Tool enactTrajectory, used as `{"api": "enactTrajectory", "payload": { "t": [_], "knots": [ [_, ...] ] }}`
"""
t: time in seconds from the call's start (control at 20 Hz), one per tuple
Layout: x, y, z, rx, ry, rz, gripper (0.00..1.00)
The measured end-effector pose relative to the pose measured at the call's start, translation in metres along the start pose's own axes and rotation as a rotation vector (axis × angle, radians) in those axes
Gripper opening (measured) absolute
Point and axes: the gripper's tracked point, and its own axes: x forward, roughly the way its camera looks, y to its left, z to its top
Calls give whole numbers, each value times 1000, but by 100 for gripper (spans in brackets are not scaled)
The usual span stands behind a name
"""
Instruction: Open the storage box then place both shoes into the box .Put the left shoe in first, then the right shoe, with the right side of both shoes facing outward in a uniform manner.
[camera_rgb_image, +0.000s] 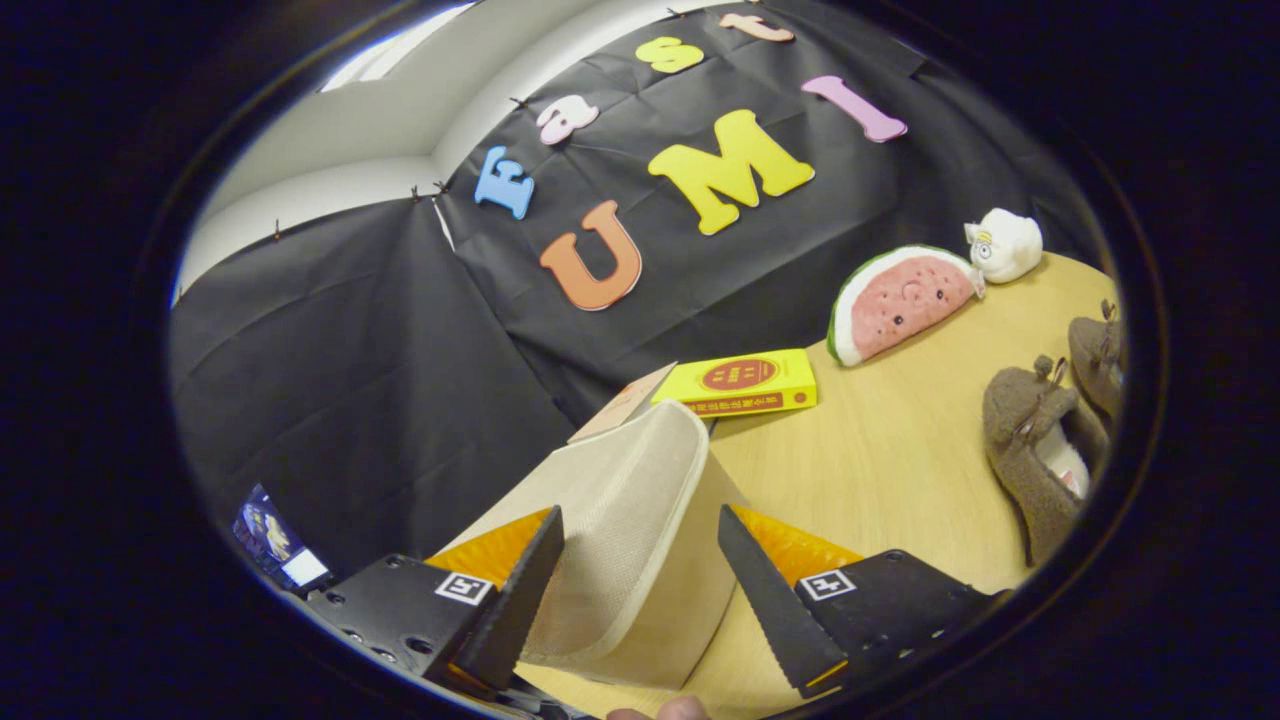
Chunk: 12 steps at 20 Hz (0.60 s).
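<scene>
The gripper (635, 590) stands released, its fingers straddling the box lid (620, 520), which runs lengthwise away between them. The 2 shoes (1040, 460) lie well apart at the table's (880, 460) right edge.

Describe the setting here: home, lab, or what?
Likely a staged recording booth: black cloth wall, wooden table with toy props, a watermelon plush and brown shoes. The gripper straddles the beige box lid.
</scene>
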Motion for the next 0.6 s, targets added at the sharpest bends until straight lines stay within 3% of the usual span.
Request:
{"api": "enactTrajectory", "payload": {
  "t": [0.6],
  "knots": [
    [23, 16, -27, 379, 158, 120, 95]
  ]
}}
